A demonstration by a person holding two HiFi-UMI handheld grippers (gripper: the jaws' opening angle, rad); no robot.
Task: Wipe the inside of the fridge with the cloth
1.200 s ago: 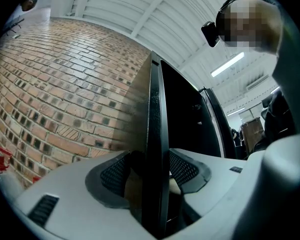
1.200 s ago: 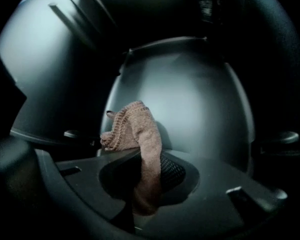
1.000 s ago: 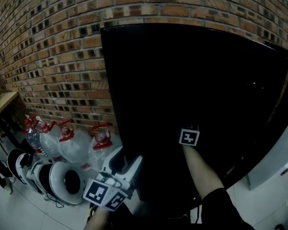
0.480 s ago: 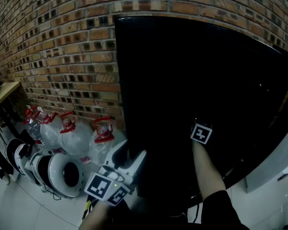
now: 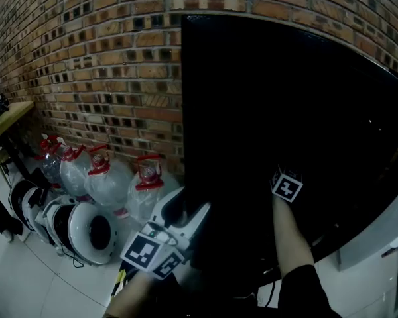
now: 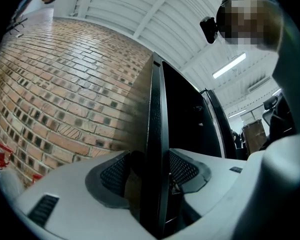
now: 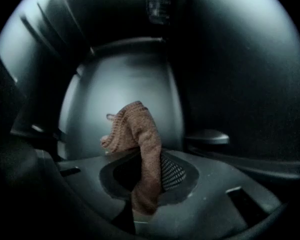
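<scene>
A tall black fridge (image 5: 285,111) stands against a brick wall. Its door edge (image 6: 155,134) runs up between the jaws of my left gripper (image 6: 152,173), which is shut on it; in the head view the left gripper (image 5: 186,216) sits low at the door's left edge. My right gripper (image 7: 145,176) is inside the dark fridge, shut on a brown knitted cloth (image 7: 139,139) that sticks up from its jaws in front of a pale inner wall (image 7: 120,89). In the head view only that gripper's marker cube (image 5: 286,186) and the forearm show; its jaws are lost in the dark.
Several clear water bottles with red caps (image 5: 106,181) stand on the floor left of the fridge, along the brick wall (image 5: 86,71). White round devices (image 5: 86,232) lie in front of them. A wooden table (image 5: 6,114) is at the far left.
In the head view the door's left edge and both grippers have shifted right, more than the water bottles have. Both grips look unchanged.
</scene>
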